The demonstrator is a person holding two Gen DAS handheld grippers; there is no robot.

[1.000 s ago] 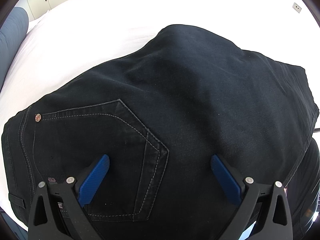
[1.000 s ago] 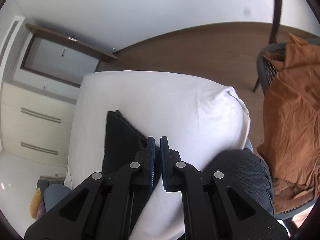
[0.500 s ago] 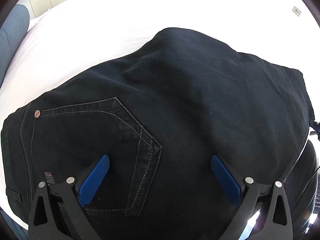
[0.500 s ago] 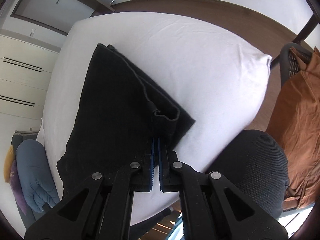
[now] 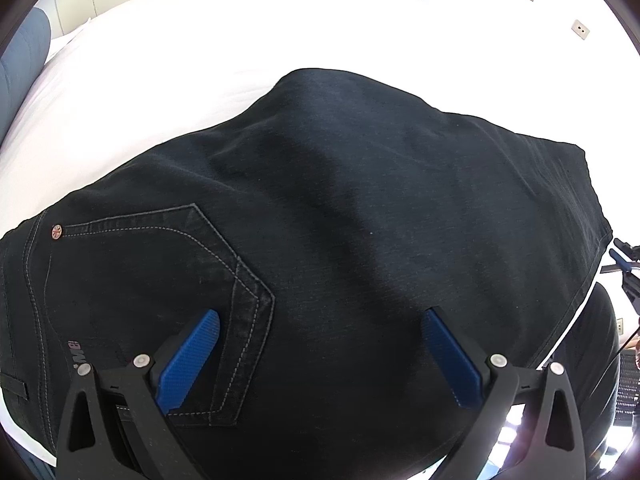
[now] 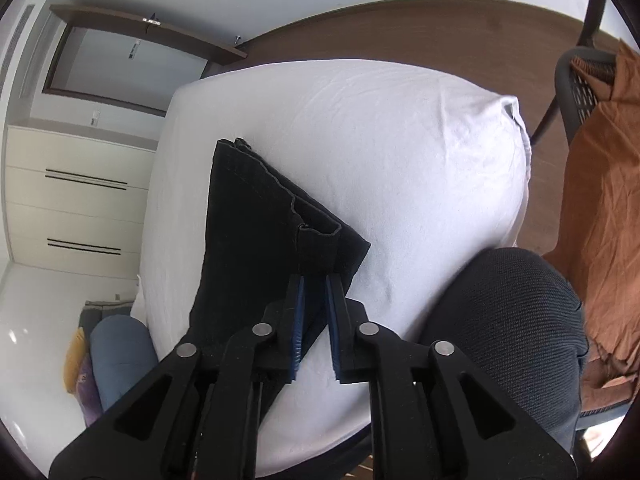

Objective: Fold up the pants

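The black jeans [image 5: 340, 220] lie folded on the white bed [image 5: 200, 40], back pocket up with white stitching at the near left. My left gripper [image 5: 320, 340] is wide open just above the seat of the jeans, holding nothing. In the right wrist view the jeans [image 6: 256, 240] lie as a long dark strip with the leg hems at the near corner. My right gripper [image 6: 314, 292] has its jaws slightly apart just behind that hem corner, with no cloth between them.
A blue bolster [image 6: 120, 356] and yellow and purple cushions lie on the floor at the bed's far end. A chair draped with orange cloth [image 6: 600, 200] stands right of the bed. The person's dark-clad knee [image 6: 508, 328] is at the bed's near edge. White wardrobe doors [image 6: 72, 208] line the wall.
My right gripper, shut on the hem corner half a second ago, has opened a little and let go of the cloth. My left gripper stays open over the jeans, barely shifted.
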